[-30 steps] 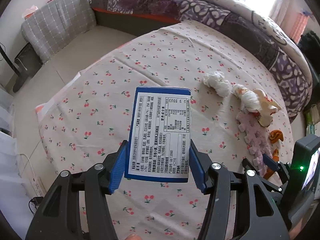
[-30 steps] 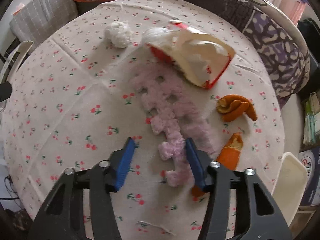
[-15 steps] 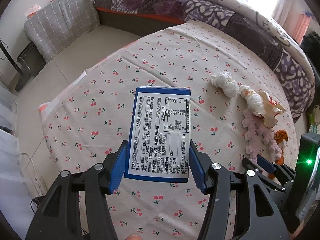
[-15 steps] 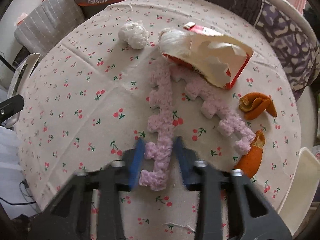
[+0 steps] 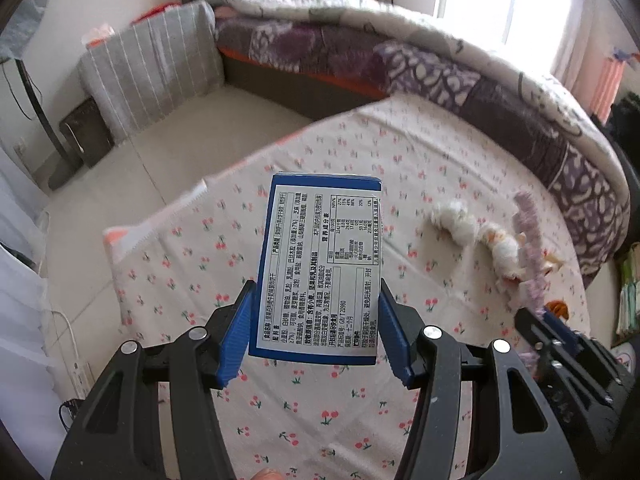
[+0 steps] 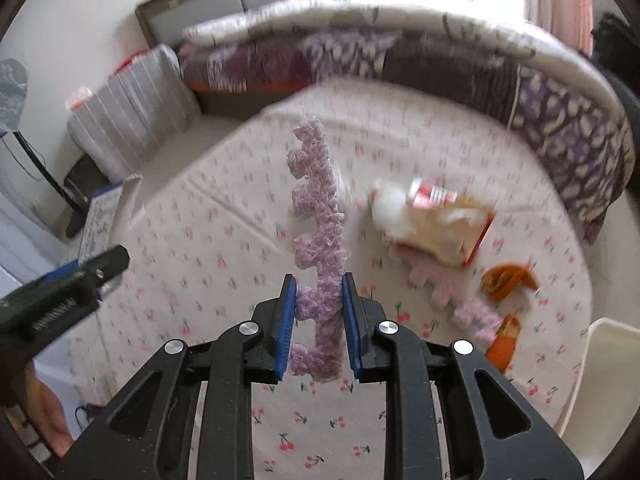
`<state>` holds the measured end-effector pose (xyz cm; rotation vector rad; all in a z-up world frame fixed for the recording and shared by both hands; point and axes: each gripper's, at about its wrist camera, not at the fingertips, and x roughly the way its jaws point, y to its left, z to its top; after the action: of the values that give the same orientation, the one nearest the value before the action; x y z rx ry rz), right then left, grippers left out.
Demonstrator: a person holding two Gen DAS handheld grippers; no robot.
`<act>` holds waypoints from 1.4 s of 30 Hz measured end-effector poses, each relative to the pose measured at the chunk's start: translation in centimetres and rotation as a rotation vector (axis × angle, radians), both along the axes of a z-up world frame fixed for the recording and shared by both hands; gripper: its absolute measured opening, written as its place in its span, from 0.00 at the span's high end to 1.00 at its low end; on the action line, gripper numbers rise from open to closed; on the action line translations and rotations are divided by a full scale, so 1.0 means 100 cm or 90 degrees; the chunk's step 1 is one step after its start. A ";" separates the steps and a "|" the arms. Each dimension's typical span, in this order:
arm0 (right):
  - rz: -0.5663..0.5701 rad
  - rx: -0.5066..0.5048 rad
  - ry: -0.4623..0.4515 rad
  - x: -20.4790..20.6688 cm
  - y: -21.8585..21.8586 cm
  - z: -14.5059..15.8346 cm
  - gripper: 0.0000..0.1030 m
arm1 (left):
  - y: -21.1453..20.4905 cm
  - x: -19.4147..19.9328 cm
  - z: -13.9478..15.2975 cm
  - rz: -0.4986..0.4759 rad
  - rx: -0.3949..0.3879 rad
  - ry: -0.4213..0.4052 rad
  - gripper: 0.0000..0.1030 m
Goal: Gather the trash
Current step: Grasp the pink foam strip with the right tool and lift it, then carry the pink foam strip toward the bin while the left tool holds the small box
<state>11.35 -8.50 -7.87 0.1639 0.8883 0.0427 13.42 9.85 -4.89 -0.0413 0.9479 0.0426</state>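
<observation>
Left gripper clamped on a blue-edged carton, blue pads against both long sides, printed label panel facing the camera, carton held up off the cherry-print tablecloth. Right gripper closed tight on a purple notched foam strip, pinched near its lower end; strip sticks up and away from the jaws, clear of the table. Rest of the trash is on the cloth to the right: torn red-and-white snack bag with a white tissue wad at its left end, a second pink foam strip running from under the bag toward the orange peels, one peel just beside the strip's lower end. A further tissue wad lies left of that pile. Purple patterned quilt on the bed behind the table, grey striped cushion at the left wall. Right view is motion-blurred.
</observation>
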 end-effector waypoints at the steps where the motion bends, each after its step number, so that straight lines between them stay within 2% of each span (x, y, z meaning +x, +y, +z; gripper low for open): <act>1: -0.004 -0.003 -0.015 -0.003 0.000 0.006 0.79 | -0.001 -0.002 0.005 0.002 0.002 -0.014 0.45; 8: -0.056 -0.029 -0.101 -0.030 -0.006 0.039 0.79 | -0.011 -0.016 0.028 0.009 0.004 -0.084 0.45; 17: -0.107 -0.041 -0.164 -0.053 -0.030 0.062 0.79 | -0.036 -0.034 0.048 -0.013 -0.003 -0.143 0.45; 23: -0.129 -0.040 -0.175 -0.063 -0.048 0.070 0.79 | -0.057 -0.045 0.056 -0.033 -0.013 -0.164 0.45; 42: -0.195 -0.045 -0.175 -0.091 -0.108 0.079 0.79 | -0.125 -0.063 0.054 -0.116 -0.024 -0.167 0.45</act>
<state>2.24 -19.28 -0.01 0.2209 0.5819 -0.2458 7.16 -2.64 0.50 0.0049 0.6863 -0.1455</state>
